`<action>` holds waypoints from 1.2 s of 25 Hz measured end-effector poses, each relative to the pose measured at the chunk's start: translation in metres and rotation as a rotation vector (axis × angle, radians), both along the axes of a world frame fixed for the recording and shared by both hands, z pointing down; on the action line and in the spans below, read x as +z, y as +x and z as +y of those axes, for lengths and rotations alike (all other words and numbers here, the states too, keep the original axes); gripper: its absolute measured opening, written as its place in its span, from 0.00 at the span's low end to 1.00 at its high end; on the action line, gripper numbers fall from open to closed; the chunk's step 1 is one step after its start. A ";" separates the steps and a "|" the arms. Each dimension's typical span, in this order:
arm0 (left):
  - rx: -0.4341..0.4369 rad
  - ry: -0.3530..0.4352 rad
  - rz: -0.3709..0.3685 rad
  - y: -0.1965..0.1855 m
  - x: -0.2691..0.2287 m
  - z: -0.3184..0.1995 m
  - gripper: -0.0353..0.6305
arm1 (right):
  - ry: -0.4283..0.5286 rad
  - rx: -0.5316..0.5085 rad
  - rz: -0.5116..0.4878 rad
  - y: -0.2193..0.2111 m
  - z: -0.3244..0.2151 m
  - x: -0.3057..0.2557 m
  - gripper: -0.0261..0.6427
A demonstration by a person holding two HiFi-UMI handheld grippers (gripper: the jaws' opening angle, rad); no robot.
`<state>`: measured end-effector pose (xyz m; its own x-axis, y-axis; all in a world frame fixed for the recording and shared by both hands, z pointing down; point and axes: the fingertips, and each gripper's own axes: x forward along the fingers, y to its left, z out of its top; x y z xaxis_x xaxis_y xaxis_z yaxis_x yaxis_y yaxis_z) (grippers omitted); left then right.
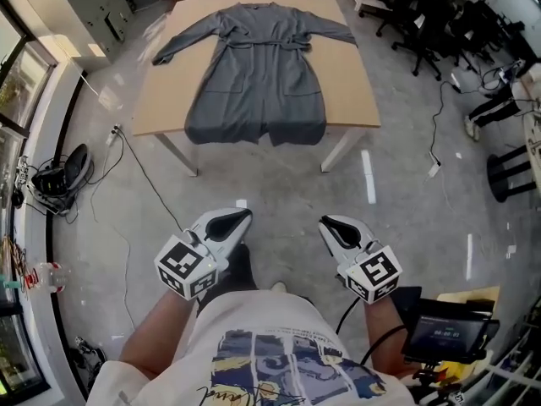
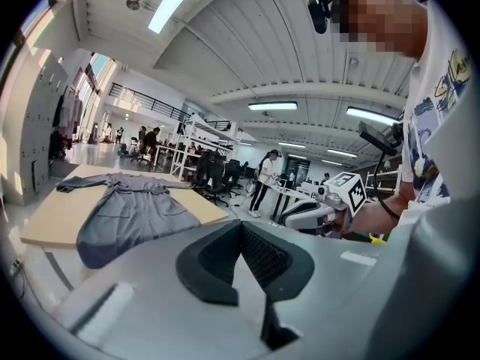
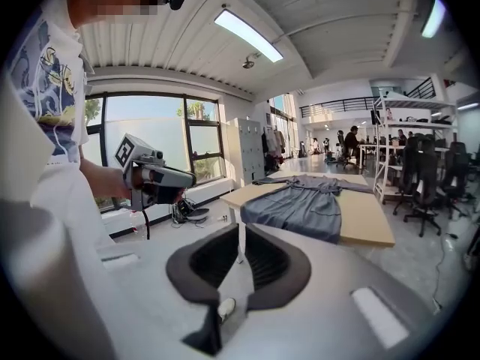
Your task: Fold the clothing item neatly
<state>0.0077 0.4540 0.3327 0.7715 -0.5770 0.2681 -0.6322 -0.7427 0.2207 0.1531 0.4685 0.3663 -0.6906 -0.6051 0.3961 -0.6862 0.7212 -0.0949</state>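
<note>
- Closest in the head view, a white printed shirt (image 1: 279, 353) is filling the bottom edge, with the person's forearms reaching forward from either side of it.
- Each hand is holding a gripper out over the concrete floor (image 1: 279, 176), and both are pointing toward the table while standing well short of it.
- The left gripper (image 1: 246, 214) is showing its jaws pressed fully together at the tips, with nothing between them.
- The right gripper (image 1: 325, 221) is showing its jaws all but together, with only a hairline slit between the pads, and it is carrying nothing.
- Farther ahead, the grey robe (image 1: 254, 74) is lying flat and unfolded on the wooden table (image 1: 355, 91). Its collar is at the far side, both sleeves are spreading outward, and a belt is crossing the waist.
- Its hem is hanging slightly over the table's near edge.
- Neither gripper is touching the garment.
- Black office chairs (image 1: 439, 24) are standing beyond the table's far right corner.
- A small screen (image 1: 448, 332) is sitting just beside the person's right arm.
- Other people are standing and sitting among desks far back in the gripper views.
</note>
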 end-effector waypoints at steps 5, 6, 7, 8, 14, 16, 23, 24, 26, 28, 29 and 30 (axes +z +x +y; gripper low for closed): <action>0.057 0.026 0.024 -0.017 -0.017 -0.065 0.06 | -0.010 0.046 0.018 -0.021 -0.056 -0.011 0.06; 0.069 0.034 0.021 -0.023 -0.021 -0.077 0.06 | -0.009 0.056 0.017 -0.028 -0.068 -0.014 0.06; 0.079 0.041 0.014 -0.030 -0.024 -0.088 0.06 | -0.007 0.065 0.015 -0.035 -0.081 -0.017 0.06; 0.084 0.046 0.008 -0.040 -0.025 -0.100 0.06 | -0.005 0.072 0.013 -0.044 -0.095 -0.019 0.06; 0.097 0.045 -0.023 -0.091 -0.018 -0.161 0.06 | 0.008 0.106 0.016 -0.083 -0.168 -0.023 0.06; 0.111 0.046 -0.028 -0.101 -0.016 -0.175 0.06 | 0.011 0.127 0.016 -0.088 -0.187 -0.023 0.06; 0.105 0.022 0.004 -0.114 -0.011 -0.212 0.06 | -0.002 0.171 0.030 -0.090 -0.238 -0.016 0.06; 0.103 0.018 0.011 -0.114 -0.011 -0.218 0.06 | -0.004 0.175 0.034 -0.087 -0.246 -0.014 0.07; 0.099 0.016 0.019 -0.113 -0.011 -0.229 0.06 | -0.005 0.187 0.039 -0.079 -0.264 -0.011 0.07; 0.090 0.022 0.016 -0.114 -0.013 -0.243 0.06 | -0.001 0.201 0.038 -0.070 -0.285 -0.009 0.08; 0.084 0.026 0.012 -0.113 -0.013 -0.251 0.06 | 0.002 0.209 0.036 -0.065 -0.297 -0.009 0.09; 0.078 0.028 0.009 -0.113 -0.013 -0.260 0.06 | 0.005 0.216 0.037 -0.059 -0.310 -0.009 0.09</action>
